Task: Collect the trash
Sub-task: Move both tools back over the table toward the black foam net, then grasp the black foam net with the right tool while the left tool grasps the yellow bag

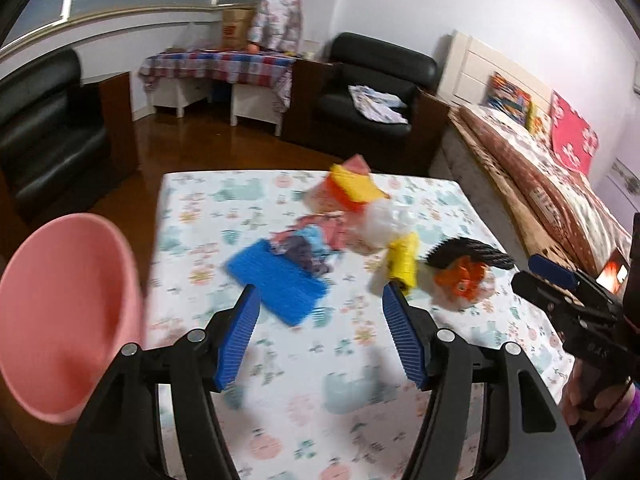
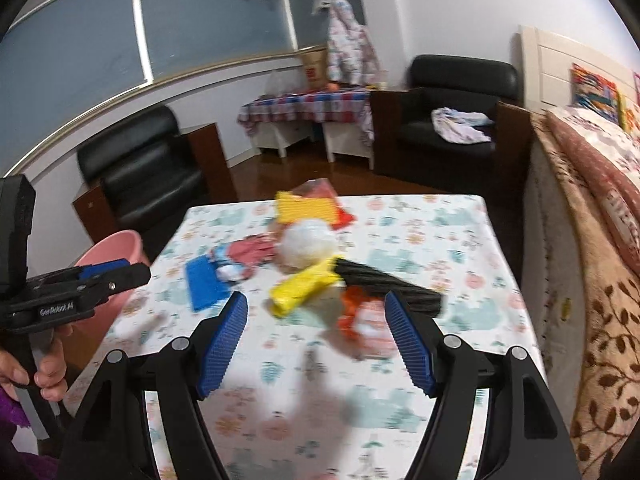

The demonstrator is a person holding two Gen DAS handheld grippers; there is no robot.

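- Pink bin (image 1: 68, 316): far left, off the table's left edge, tilted toward the left wrist camera, rim beside the left gripper's frame. Right wrist view shows it (image 2: 116, 256) behind the left gripper's side profile.
- Table (image 1: 320, 360): floral cloth, trash clustered on the far half, near half bare.
- Left gripper (image 1: 320, 336): fingers spread wide, nothing between them, held over the table's near-left part. Seen from the side in the right wrist view (image 2: 110, 274), person's hand on its handle.
- Blue flat piece (image 1: 276, 280): leftmost item of the pile, lying flat, just past the left finger tip. Also in the right wrist view (image 2: 206, 282).
- Crumpled pink/blue wrapper (image 1: 312, 240): touching the blue piece's far edge.
- Yellow and orange packet (image 1: 354, 188): at the back of the pile, near the far table edge.
- White plastic ball (image 2: 306, 244): middle of the pile, in front of that packet.
- Yellow tube (image 2: 304, 290): just in front of the white ball, lying slanted.
- Orange wrapper (image 2: 360, 316): right of the tube, partly behind the right finger.
- Black ribbed item (image 2: 384, 284): behind the orange wrapper, touching it.
- Right gripper (image 2: 316, 336): fingers wide apart, empty, above the table short of the tube and orange wrapper. Left wrist view catches it (image 1: 536, 272) at the right edge, jaw gap hard to read from there.
- Motion blur on the pile; finer detail unreadable.
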